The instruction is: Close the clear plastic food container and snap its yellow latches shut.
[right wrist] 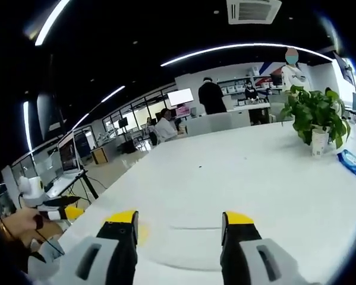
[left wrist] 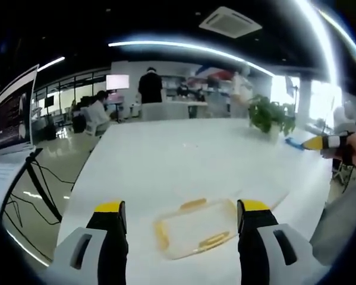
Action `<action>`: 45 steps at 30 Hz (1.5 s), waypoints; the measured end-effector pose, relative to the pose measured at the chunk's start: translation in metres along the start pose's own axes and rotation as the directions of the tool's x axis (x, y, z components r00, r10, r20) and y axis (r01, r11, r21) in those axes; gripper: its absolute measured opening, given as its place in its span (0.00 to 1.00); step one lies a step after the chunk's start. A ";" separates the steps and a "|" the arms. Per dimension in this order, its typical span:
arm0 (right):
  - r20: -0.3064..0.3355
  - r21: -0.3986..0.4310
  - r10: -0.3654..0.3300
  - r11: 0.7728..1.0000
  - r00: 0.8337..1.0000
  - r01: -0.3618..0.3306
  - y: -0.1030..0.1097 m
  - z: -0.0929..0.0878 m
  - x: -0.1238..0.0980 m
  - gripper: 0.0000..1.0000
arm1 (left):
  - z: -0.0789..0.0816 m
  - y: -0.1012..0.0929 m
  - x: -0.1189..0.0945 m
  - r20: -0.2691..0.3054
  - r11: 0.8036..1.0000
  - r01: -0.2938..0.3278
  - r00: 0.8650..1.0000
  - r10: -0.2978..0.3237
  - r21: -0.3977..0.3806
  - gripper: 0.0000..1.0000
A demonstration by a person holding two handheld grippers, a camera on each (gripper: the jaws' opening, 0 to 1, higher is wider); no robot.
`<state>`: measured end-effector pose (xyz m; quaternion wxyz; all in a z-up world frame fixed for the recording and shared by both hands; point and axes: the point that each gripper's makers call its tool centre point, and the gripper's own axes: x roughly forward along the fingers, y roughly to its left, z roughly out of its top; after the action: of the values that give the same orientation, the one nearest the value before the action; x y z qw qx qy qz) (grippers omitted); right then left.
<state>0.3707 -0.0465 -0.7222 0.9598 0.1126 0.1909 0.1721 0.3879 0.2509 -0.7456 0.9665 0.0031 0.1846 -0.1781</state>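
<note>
The clear plastic container (left wrist: 195,228) lies flat on the white table (left wrist: 183,160), with yellow latches (left wrist: 161,234) along its sides. A faint clear edge runs off from it to the right; whether the lid is down I cannot tell. My left gripper (left wrist: 182,209) hovers just before it, open, with the box framed between the jaws and untouched. My right gripper (right wrist: 180,218) is open too, above a faint clear outline (right wrist: 189,244) with a yellow patch (right wrist: 143,233) by its left jaw. The right gripper (left wrist: 320,142) reaches in from the right, and the left gripper (right wrist: 59,214) from the left.
A potted plant (left wrist: 271,116) (right wrist: 314,116) and a blue packet (left wrist: 293,142) (right wrist: 350,161) stand at the table's far right. Behind the table are people at desks (left wrist: 149,86). A monitor on a tripod (left wrist: 14,119) stands left of the table.
</note>
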 end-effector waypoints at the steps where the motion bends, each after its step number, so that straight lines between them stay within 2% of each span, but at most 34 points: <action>1: -0.001 0.001 0.001 1.000 1.000 -0.001 0.000 -0.001 0.000 0.55 | -0.001 0.000 0.000 -0.003 1.000 0.001 1.000 -0.001 -0.001 0.75; 13: -0.019 0.015 0.026 1.000 0.999 -0.026 0.010 -0.006 0.013 0.54 | -0.004 0.003 0.008 -0.023 1.000 0.004 1.000 -0.004 -0.001 0.74; 26: -0.037 0.035 0.057 0.998 0.998 -0.056 0.023 -0.012 0.028 0.53 | 0.005 -0.001 0.023 -0.002 1.000 0.005 1.000 -0.005 -0.030 0.72; 37: -0.052 0.032 0.097 0.995 0.994 -0.096 0.039 -0.015 0.042 0.53 | -0.013 0.001 0.025 -0.047 1.000 0.012 0.999 -0.014 -0.025 0.70; 45: -0.082 0.047 0.163 0.986 0.983 -0.160 0.070 -0.027 0.056 0.51 | -0.019 0.006 0.025 -0.056 1.000 0.004 0.998 -0.006 -0.030 0.70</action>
<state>0.3879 0.0424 -0.7452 0.9312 0.1393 0.2254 0.2502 0.4052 0.2496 -0.7722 0.9605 -0.0066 0.2141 -0.1776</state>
